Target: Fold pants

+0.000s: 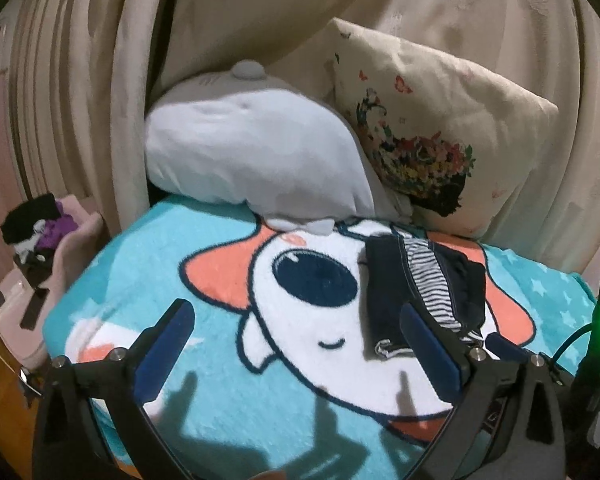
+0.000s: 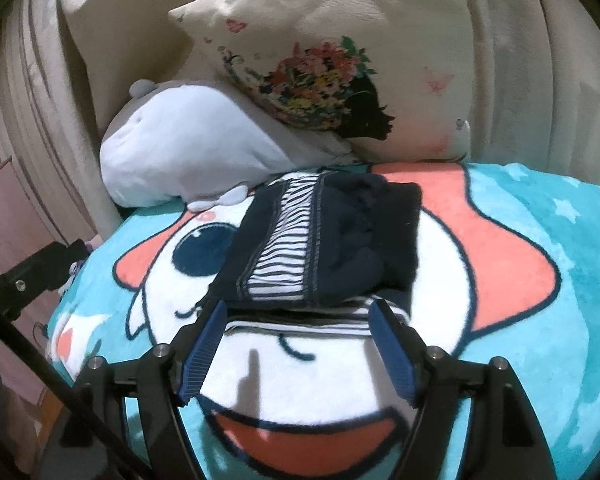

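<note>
- Pants lie on the cartoon blanket as a compact dark-navy bundle, striped lining showing along one band; they sit over the printed face, just in front of the grey plush toy and the flowered cushion.
- Bundle looks folded more than once: layered edges stack at the near side, outline roughly rectangular; no leg trails loose in either view.
- Right gripper: jaws apart, nothing between the pads; the bundle's near edge lies just beyond the fingertips, not pinched.
- Left gripper: jaws spread wide, empty; only blanket shows between them; the pants lie toward its right finger, partly hidden behind that finger, and contact cannot be told.
- Judgement: folding appears essentially done; both tools have let go and the garment rests on its own.
- What may remain: small tidying only; the right side of the bundle looks a little bunched and rumpled, the near hem slightly uneven; a press or squaring-up could neaten it.
- Hidden underside cannot be checked.
</note>
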Tool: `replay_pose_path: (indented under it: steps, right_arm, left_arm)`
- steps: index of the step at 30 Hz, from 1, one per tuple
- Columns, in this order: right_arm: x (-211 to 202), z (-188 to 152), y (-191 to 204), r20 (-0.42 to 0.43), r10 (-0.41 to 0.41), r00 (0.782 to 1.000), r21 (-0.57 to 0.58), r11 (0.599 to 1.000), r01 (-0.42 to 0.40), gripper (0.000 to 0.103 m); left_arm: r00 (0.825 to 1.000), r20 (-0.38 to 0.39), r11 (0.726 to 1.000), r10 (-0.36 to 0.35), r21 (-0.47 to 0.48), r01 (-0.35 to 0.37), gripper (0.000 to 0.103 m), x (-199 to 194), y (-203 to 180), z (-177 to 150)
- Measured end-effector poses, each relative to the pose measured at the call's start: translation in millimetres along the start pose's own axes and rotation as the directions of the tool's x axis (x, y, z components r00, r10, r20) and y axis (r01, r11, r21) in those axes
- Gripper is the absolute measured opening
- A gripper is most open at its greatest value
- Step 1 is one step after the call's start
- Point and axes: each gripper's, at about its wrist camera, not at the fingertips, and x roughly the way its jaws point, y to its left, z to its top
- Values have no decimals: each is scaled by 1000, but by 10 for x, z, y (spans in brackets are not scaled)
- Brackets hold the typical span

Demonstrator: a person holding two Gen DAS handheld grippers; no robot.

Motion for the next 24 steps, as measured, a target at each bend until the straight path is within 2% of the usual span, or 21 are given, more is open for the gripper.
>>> replay_pose_path:
  steps: [24]
  right_arm:
    - [115, -126, 303, -34, -3, 999, -93, 996, 0, 83]
  left_arm:
    - [996, -91, 1000, 6, -23, -8, 102, 186, 146, -91]
